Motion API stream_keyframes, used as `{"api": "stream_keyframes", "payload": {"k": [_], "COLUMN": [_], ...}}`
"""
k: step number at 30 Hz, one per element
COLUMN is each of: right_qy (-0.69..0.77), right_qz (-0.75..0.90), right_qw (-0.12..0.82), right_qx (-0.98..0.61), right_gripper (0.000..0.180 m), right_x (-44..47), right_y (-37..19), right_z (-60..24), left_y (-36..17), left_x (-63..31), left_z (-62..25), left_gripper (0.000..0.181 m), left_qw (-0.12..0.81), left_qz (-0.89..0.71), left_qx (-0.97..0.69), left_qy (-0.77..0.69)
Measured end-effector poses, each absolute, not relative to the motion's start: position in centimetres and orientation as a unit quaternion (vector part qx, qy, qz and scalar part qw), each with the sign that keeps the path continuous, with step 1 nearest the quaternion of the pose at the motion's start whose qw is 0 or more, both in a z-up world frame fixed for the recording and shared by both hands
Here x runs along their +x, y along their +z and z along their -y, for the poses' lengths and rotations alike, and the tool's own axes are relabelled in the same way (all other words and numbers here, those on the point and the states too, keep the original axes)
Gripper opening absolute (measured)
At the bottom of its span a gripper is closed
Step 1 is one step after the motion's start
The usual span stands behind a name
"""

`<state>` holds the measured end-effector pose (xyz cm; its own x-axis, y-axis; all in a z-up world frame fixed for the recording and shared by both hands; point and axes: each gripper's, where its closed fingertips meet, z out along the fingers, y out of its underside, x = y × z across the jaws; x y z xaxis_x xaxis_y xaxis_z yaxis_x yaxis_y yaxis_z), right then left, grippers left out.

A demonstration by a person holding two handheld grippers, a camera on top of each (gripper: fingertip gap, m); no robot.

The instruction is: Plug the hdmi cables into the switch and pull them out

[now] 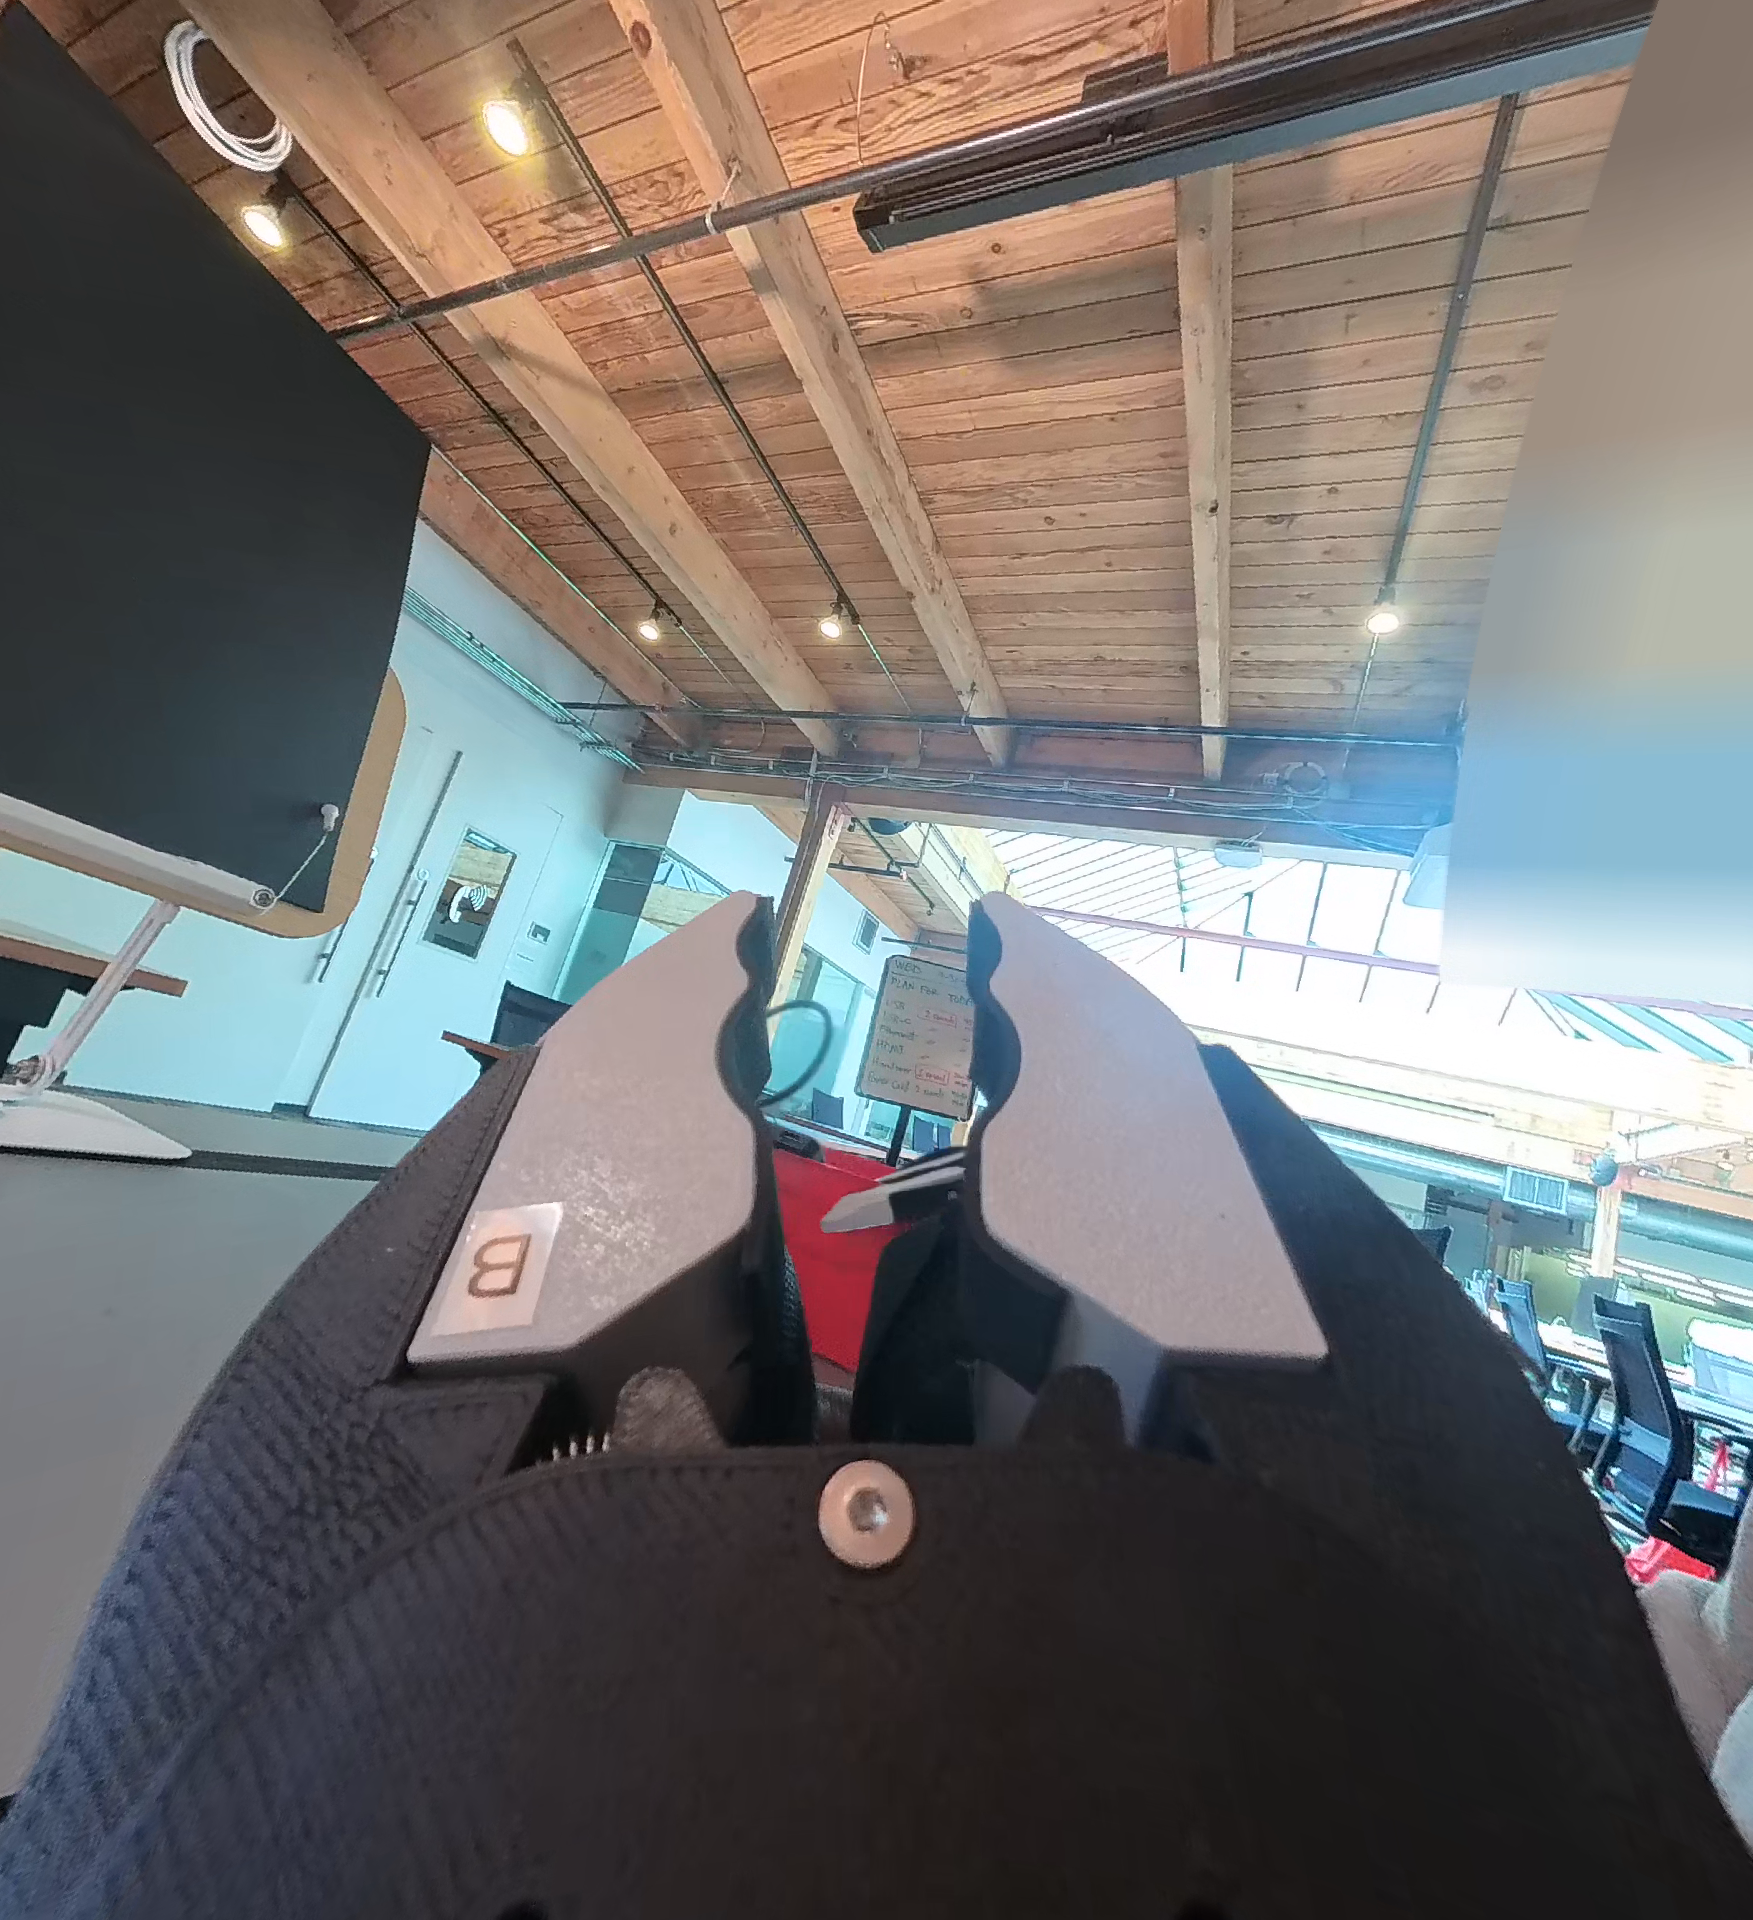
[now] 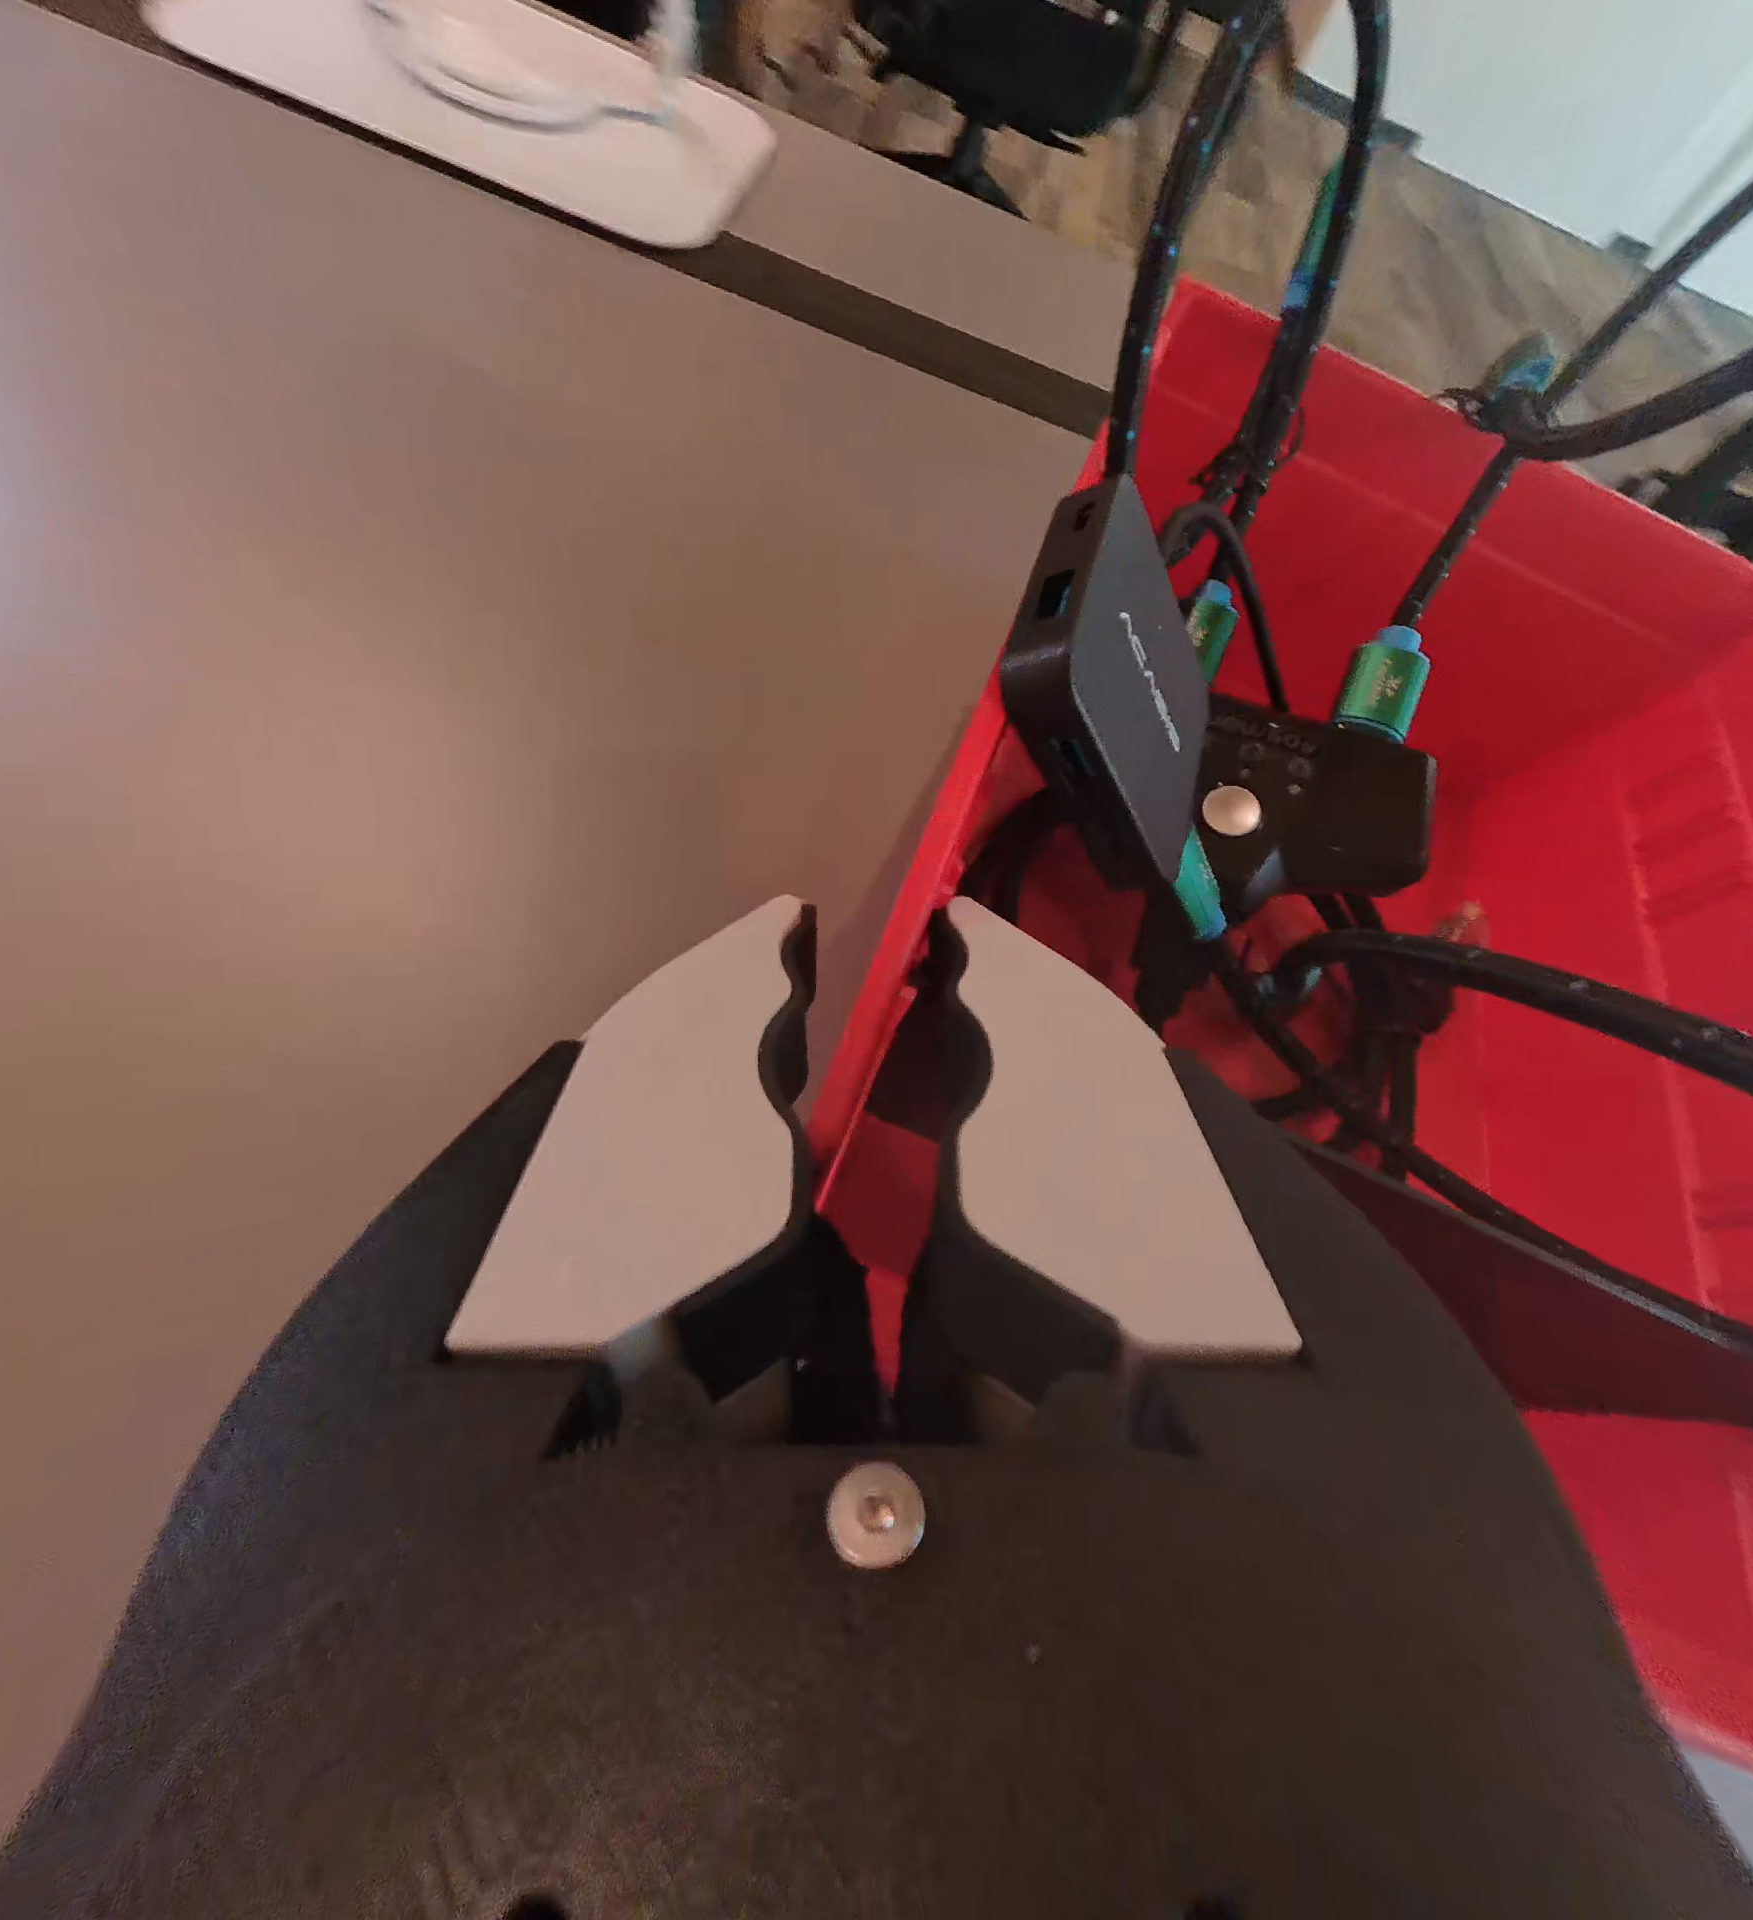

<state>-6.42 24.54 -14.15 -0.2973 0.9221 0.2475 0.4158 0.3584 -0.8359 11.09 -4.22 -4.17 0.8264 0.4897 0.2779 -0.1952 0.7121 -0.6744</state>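
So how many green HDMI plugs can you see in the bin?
3. One stands in the switch's top edge, one shows behind the grey hub, one pokes out below the hub. Tangled cables may hide more.

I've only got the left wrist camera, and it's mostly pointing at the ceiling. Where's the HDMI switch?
Observer: The right wrist view shows the black switch lying in the red bin, partly under a grey hub.
Operator: Any cable plugged into it?
Observer: One green-ended plug looks seated in its far edge.
Operator: Is the right gripper holding anything?
Observer: No, the right gripper is open and empty, over the bin's near wall.
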Motion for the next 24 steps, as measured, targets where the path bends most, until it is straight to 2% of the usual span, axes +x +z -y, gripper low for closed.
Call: {"api": "stream_keyframes", "payload": {"k": [1,5,12,17,21,24], "right_qy": [0.345,0.360,0.304,0.339,0.409,0.488], "right_qz": [0.739,0.769,0.826,0.841,0.838,0.828], "right_qw": [0.371,0.357,0.372,0.341,0.293,0.217], "right_qx": [-0.444,-0.390,-0.293,-0.247,-0.210,-0.170], "right_gripper": [0.022,0.027,0.036,0.039,0.039,0.048], "right_x": [-6.3,-5.7,-6.6,-7.1,-6.0,-4.3], "right_y": [-14.1,-14.1,-14.4,-14.4,-14.1,-13.8], "right_z": [-22.8,-15.6,-3.1,5.5,12.0,17.0], "left_y": [-4.2,-4.1,-3.9,-2.8,-2.8,-2.8], "left_x": [11.1,11.1,11.4,13.2,13.0,13.2], "left_z": [4.2,4.3,4.7,5.8,6.6,6.3], "left_gripper": [0.033,0.033,0.031,0.025,0.025,0.025], "left_qw": [0.898,0.899,0.906,0.930,0.933,0.933], "left_qz": [0.224,0.224,0.220,0.173,0.185,0.178], "left_qx": [-0.328,-0.325,-0.312,-0.269,-0.251,-0.259], "left_qy": [0.191,0.190,0.185,0.181,0.178,0.176]}}
